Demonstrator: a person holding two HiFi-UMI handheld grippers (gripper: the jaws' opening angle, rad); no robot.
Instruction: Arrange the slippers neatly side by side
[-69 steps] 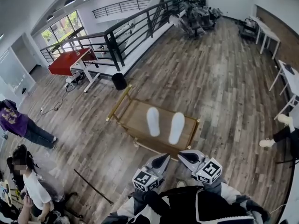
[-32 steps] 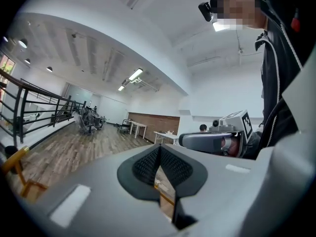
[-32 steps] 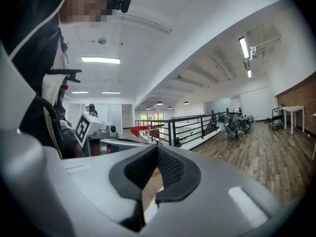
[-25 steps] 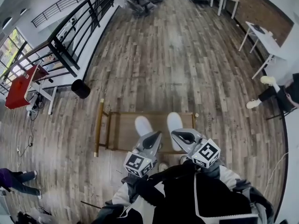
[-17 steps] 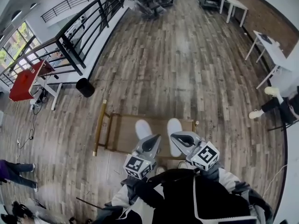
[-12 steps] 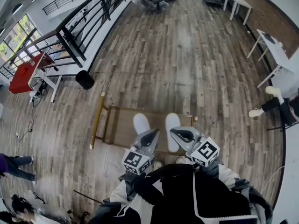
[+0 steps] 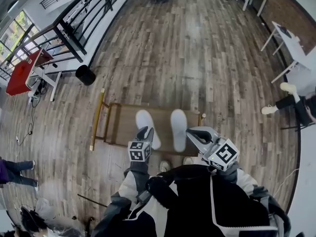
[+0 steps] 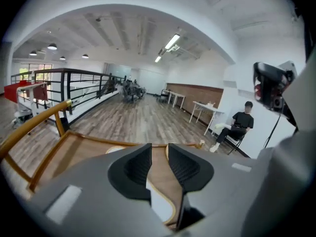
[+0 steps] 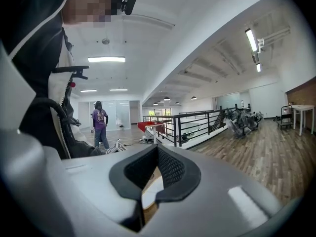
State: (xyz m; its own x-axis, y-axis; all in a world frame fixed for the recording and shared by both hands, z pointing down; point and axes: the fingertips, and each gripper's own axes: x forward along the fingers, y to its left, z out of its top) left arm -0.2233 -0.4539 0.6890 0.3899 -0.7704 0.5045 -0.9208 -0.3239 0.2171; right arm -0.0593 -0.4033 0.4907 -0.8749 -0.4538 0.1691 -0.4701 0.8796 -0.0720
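A wood-plank floor (image 7: 197, 58) carries a low wooden table (image 7: 118, 127) with 2 white slippers (image 7: 178, 130) side by side, slightly apart. The left gripper (image 7: 144, 131) dips over the left slipper (image 7: 143, 118), its fingers just opened to a narrow gap, gripping nothing. The right gripper (image 7: 193, 132) hangs near the table's corner, fingers together.

Two slippers (image 7: 178, 130), one wooden tray (image 7: 120, 126)

Left claw (image 7: 144, 131) lowered to heel of left slipper (image 7: 143, 117), jaws just opened partway, slipper edge showing through their gap
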